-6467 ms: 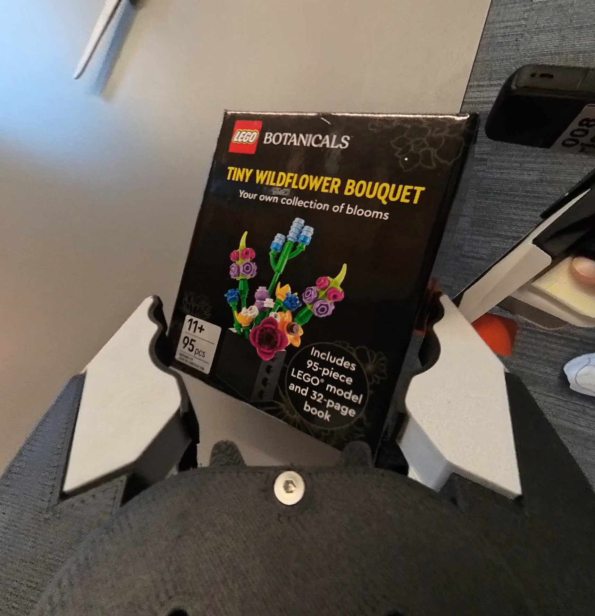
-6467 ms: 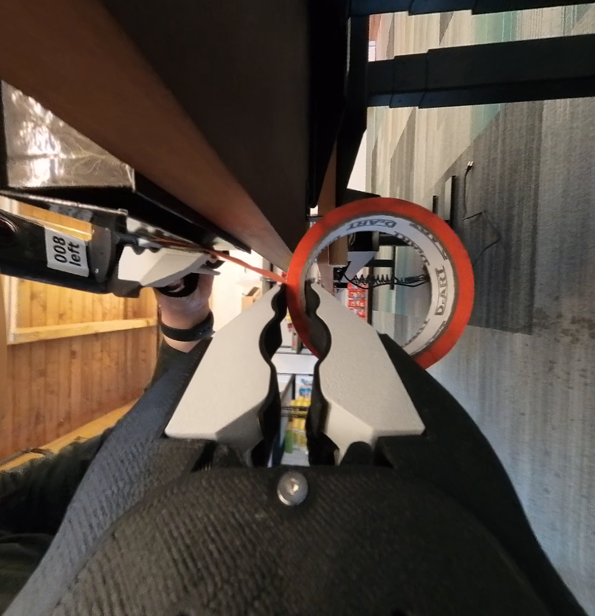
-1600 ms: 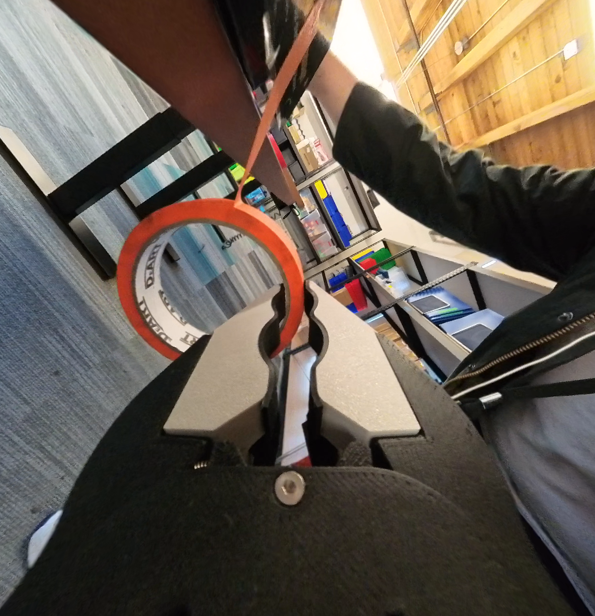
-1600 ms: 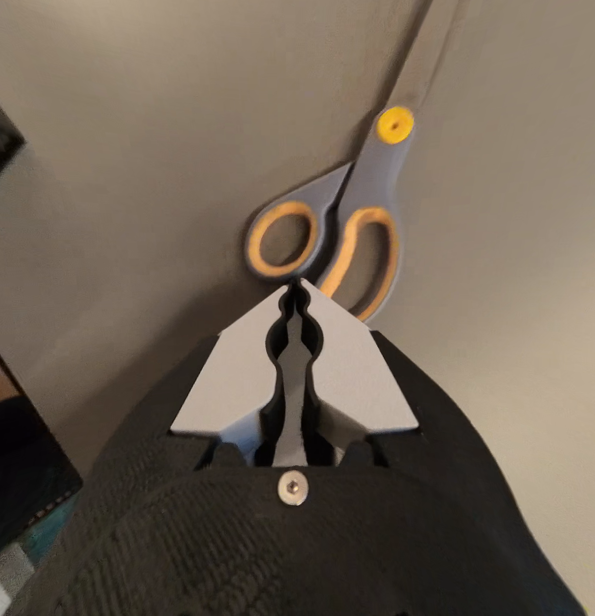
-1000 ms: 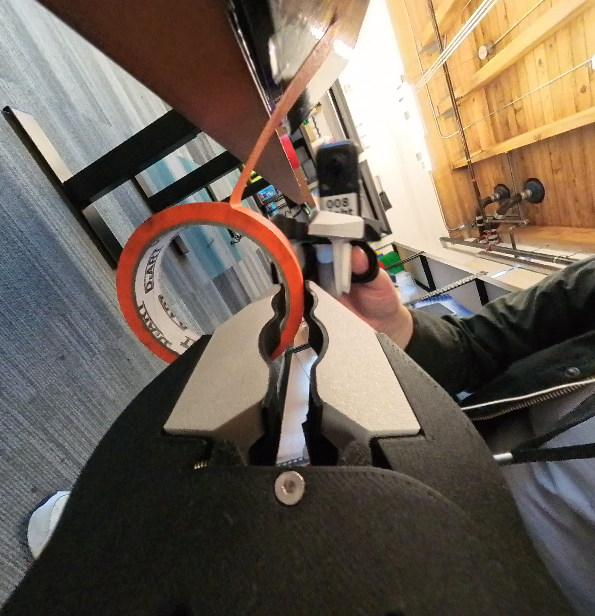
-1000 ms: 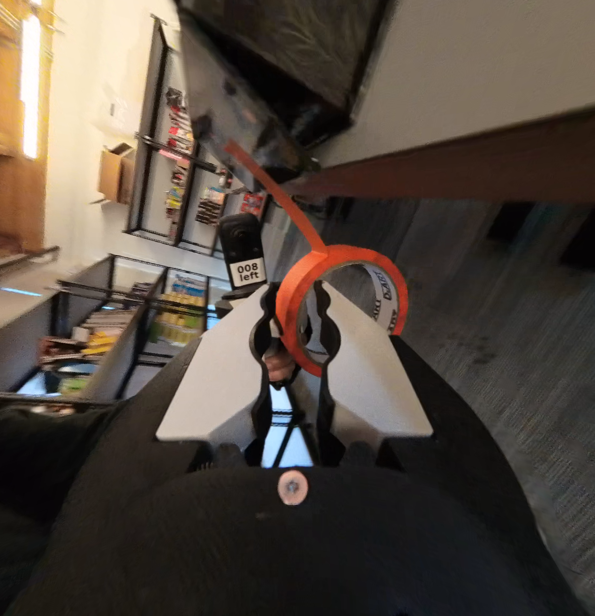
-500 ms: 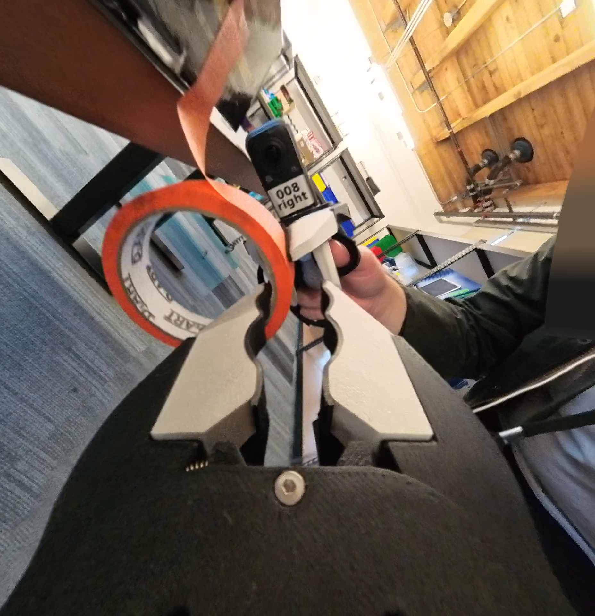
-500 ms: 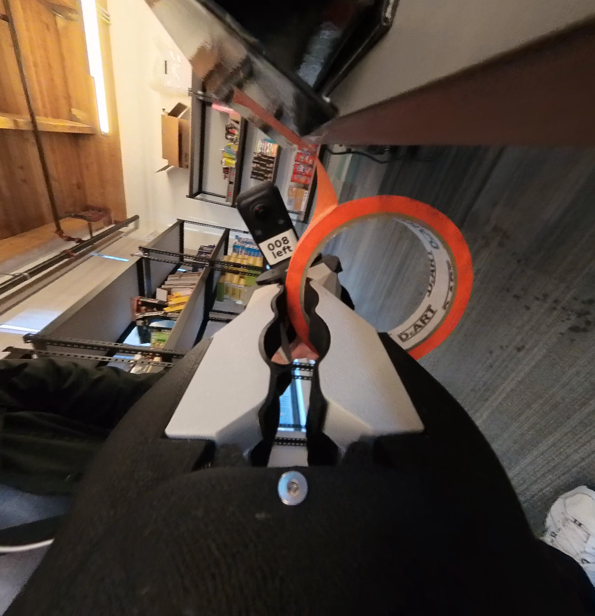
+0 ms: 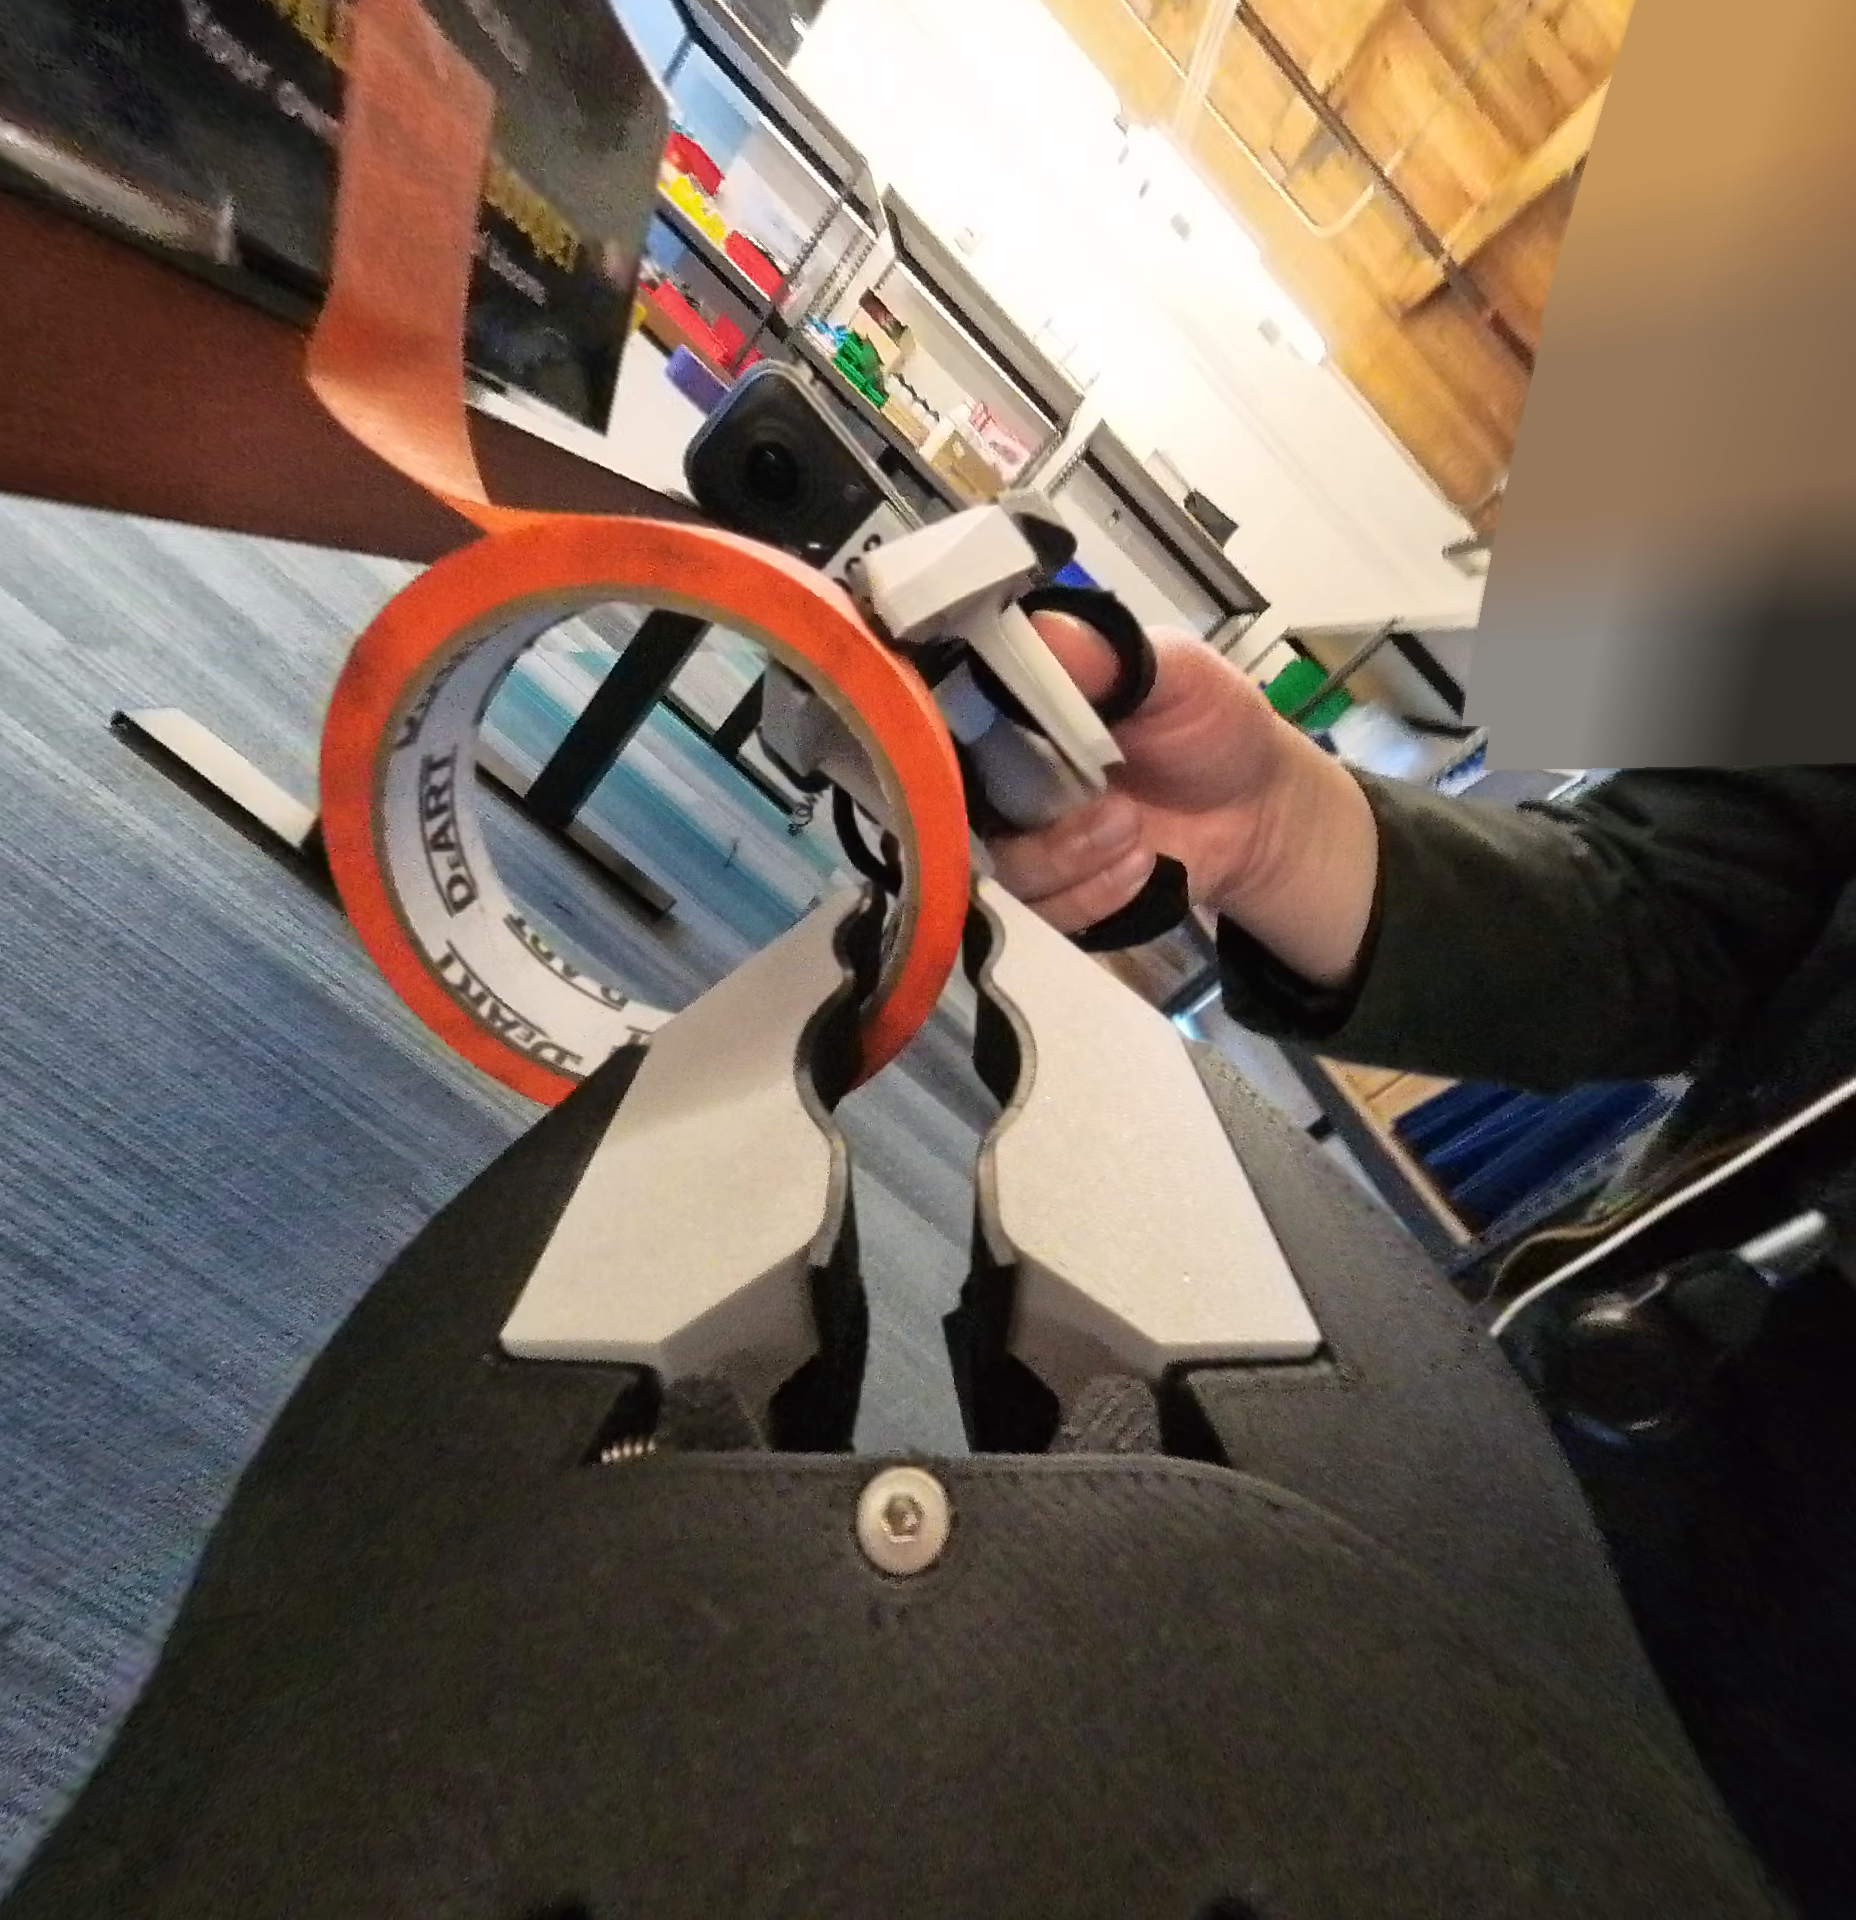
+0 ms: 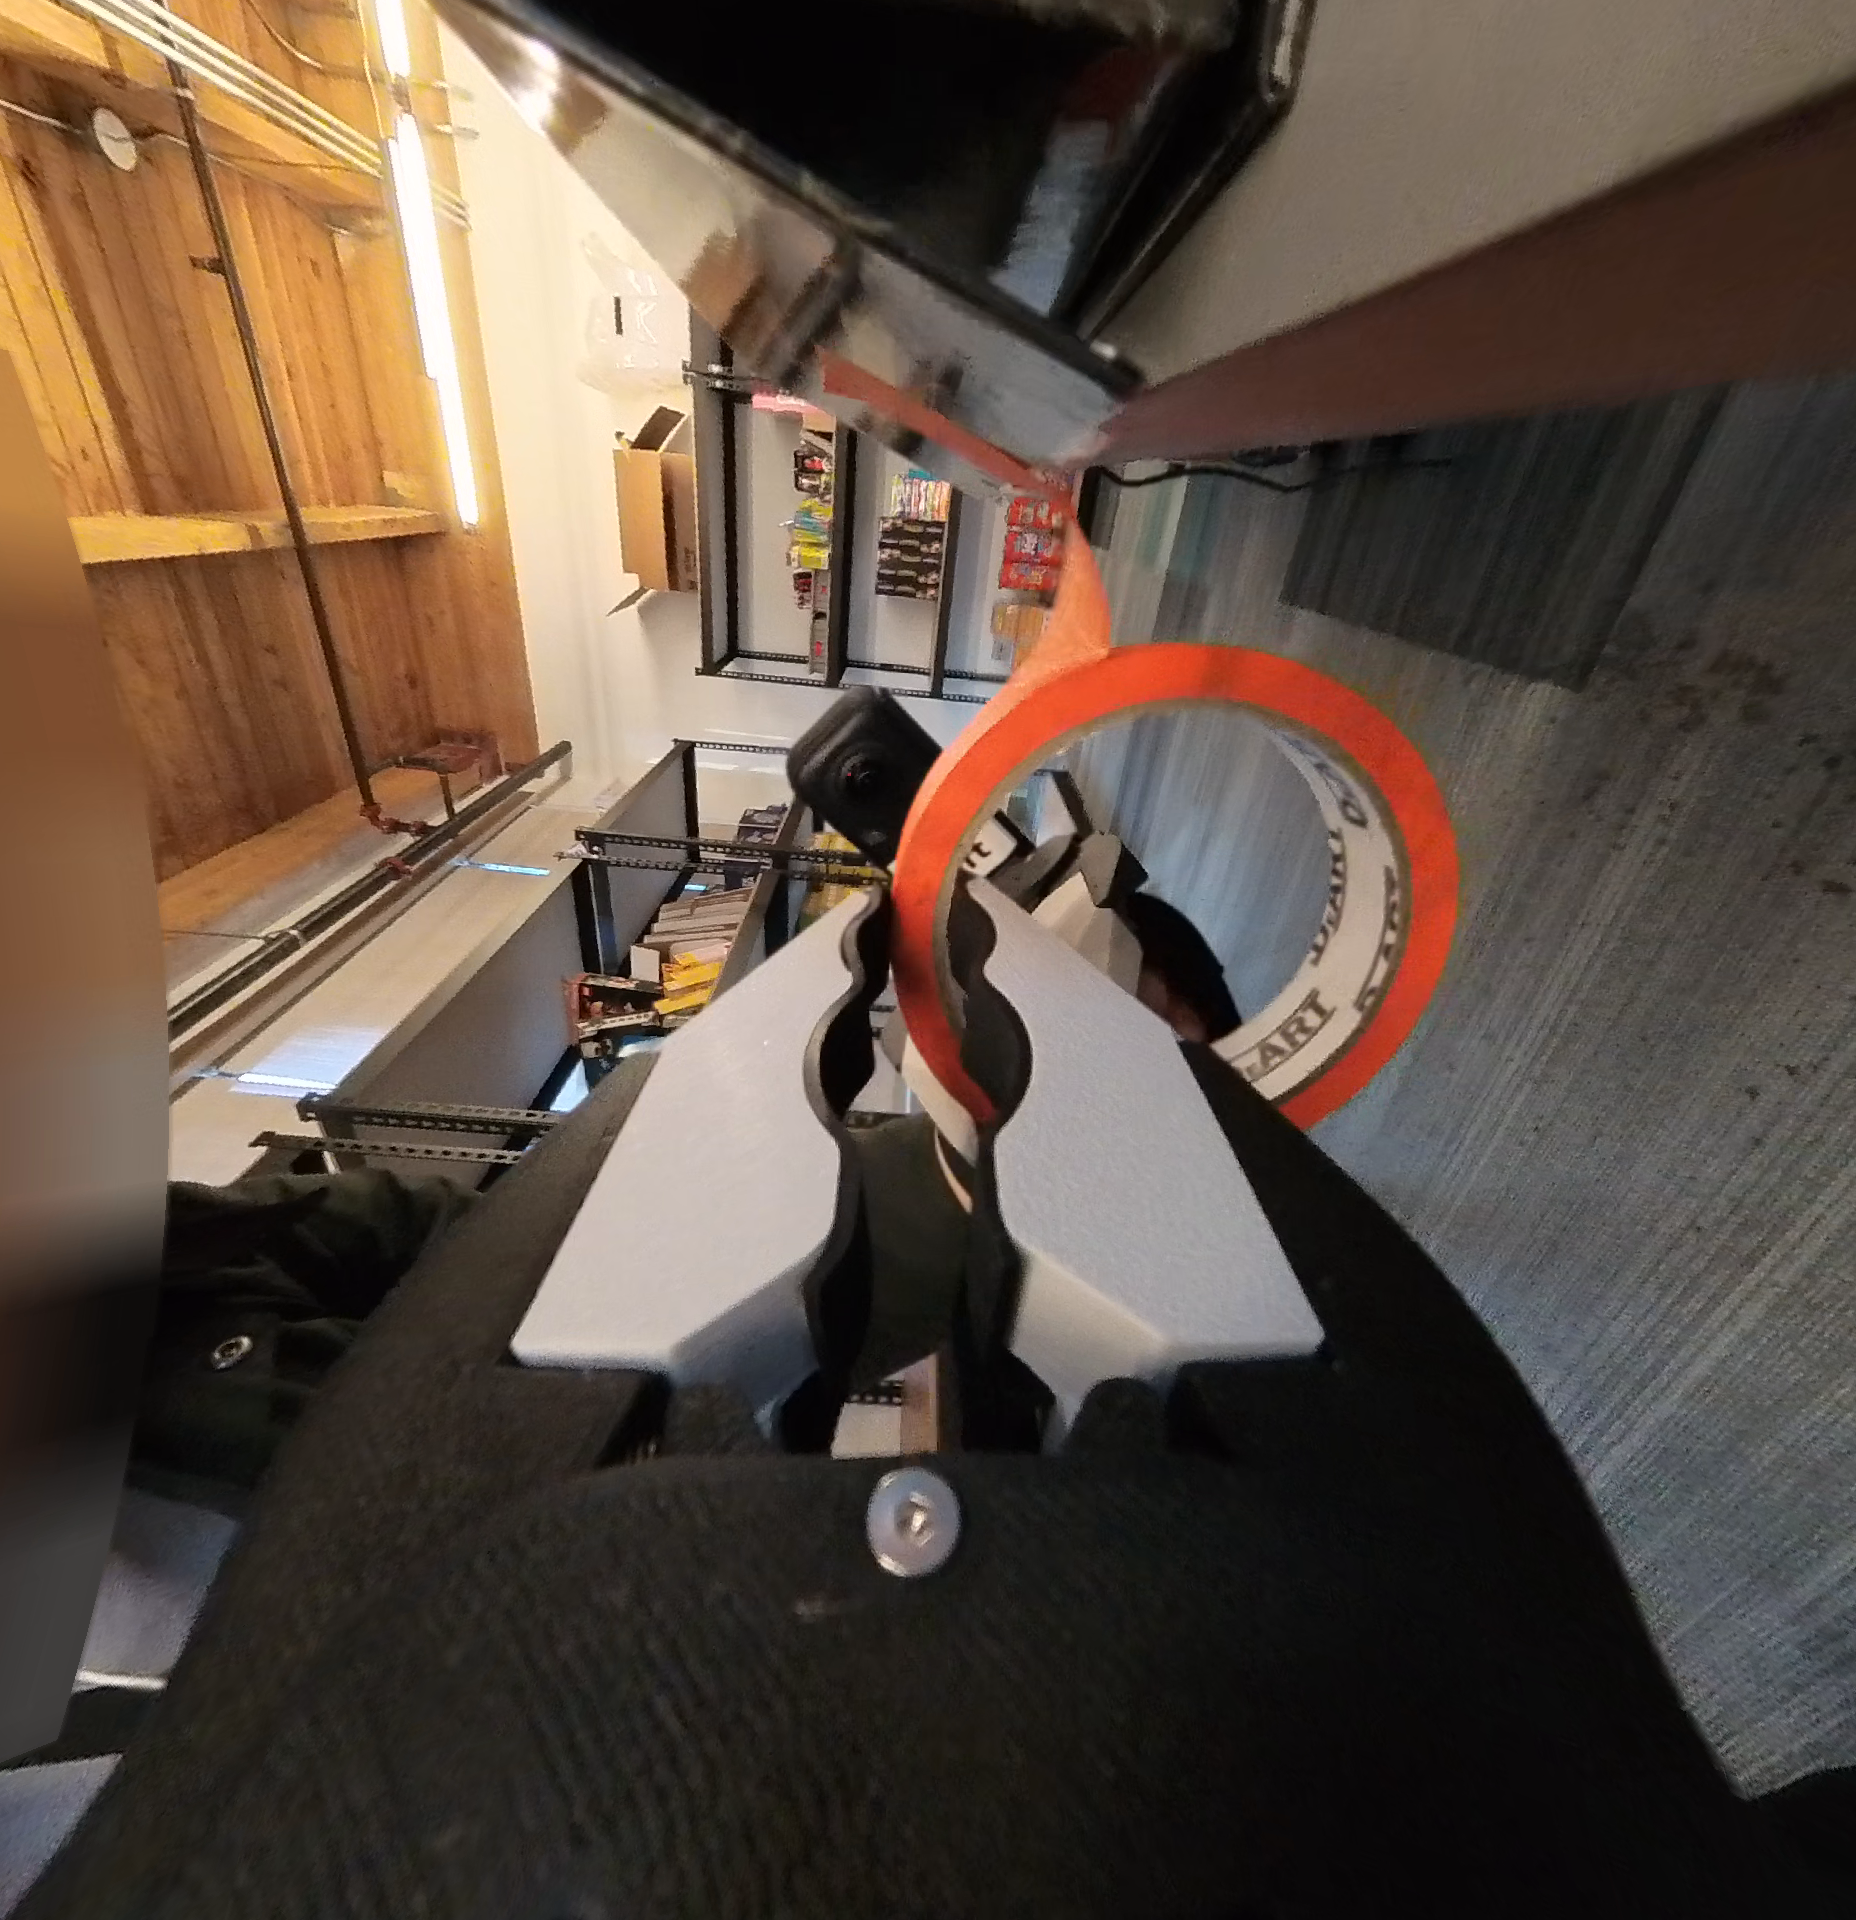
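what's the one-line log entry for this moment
left tongs: open, around orange tape roll wall | right tongs: shut on tape roll | tape strip: runs up to black box

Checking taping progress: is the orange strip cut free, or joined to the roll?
Joined: the strip runs unbroken from the tape roll up to the black box.
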